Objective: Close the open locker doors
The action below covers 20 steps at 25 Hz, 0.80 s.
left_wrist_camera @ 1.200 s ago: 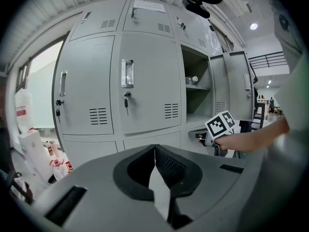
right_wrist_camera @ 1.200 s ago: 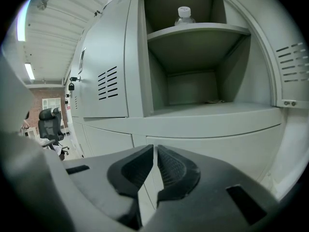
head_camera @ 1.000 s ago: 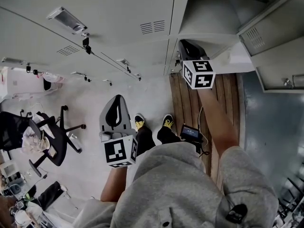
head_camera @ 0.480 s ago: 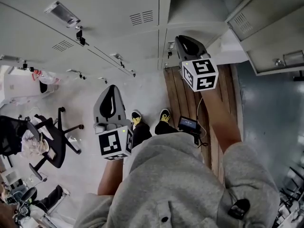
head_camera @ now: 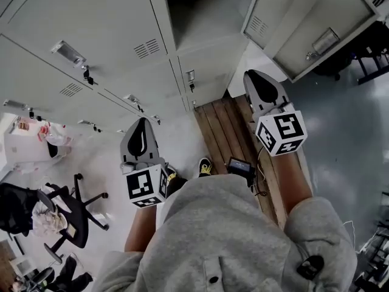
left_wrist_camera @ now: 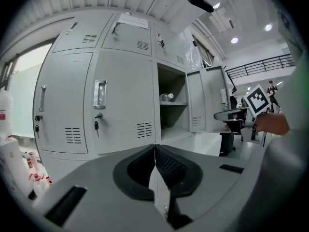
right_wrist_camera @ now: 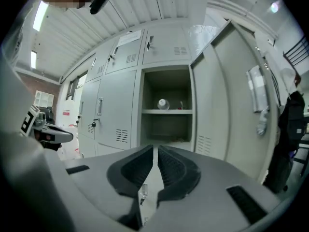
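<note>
— While my left tongs and right tongs sit closed on nothing, where's the door?
— Swung wide, right of the locker. Stiff, light metal, I'd guess: push its free edge.

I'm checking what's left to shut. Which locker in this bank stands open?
The one just right of the shut doors: its door is swung out to the right, baring a shelf with a bottle on it.
</note>
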Motion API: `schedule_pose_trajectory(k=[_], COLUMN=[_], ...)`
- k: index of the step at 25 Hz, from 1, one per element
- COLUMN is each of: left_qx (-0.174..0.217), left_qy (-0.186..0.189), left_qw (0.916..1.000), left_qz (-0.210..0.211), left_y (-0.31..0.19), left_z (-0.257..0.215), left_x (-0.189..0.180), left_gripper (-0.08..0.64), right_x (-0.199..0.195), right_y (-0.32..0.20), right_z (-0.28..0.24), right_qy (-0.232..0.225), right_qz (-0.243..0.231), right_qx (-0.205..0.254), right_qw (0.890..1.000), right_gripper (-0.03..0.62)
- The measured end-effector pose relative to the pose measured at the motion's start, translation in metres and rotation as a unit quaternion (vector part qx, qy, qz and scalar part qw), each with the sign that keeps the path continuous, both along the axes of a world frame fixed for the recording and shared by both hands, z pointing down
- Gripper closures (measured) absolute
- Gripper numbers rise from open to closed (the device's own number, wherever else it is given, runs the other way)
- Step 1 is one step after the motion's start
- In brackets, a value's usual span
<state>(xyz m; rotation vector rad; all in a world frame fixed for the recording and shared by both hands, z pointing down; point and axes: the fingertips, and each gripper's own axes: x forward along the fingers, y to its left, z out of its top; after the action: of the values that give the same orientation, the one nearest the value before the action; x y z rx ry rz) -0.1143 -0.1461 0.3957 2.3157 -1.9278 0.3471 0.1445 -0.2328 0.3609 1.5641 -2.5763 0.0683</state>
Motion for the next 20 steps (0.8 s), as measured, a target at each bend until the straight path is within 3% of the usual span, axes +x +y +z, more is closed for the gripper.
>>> schedule_pose_trajectory(k=[8,20], left_qx=[0.013,0.022], left_qy=[-0.003,0.020], left_qw=[0.9993,0.9961], left_qz=[0.034,0.083], left_y=[-0.008,-0.002], left_z=[-0.011,-0.014], left_x=[0.041,0.082], left_gripper=[0.551,0.549], right_x=[0.074,0.131], right_y=[0.043,0.053], right_z=[-0.025,-0.033], right_qy=[-0.012,-0.024], right_qz=[0.069,0.104], right_qx=[0.021,0.039], right_qw=[0.997,0.993], right_gripper=[0.543,0.543])
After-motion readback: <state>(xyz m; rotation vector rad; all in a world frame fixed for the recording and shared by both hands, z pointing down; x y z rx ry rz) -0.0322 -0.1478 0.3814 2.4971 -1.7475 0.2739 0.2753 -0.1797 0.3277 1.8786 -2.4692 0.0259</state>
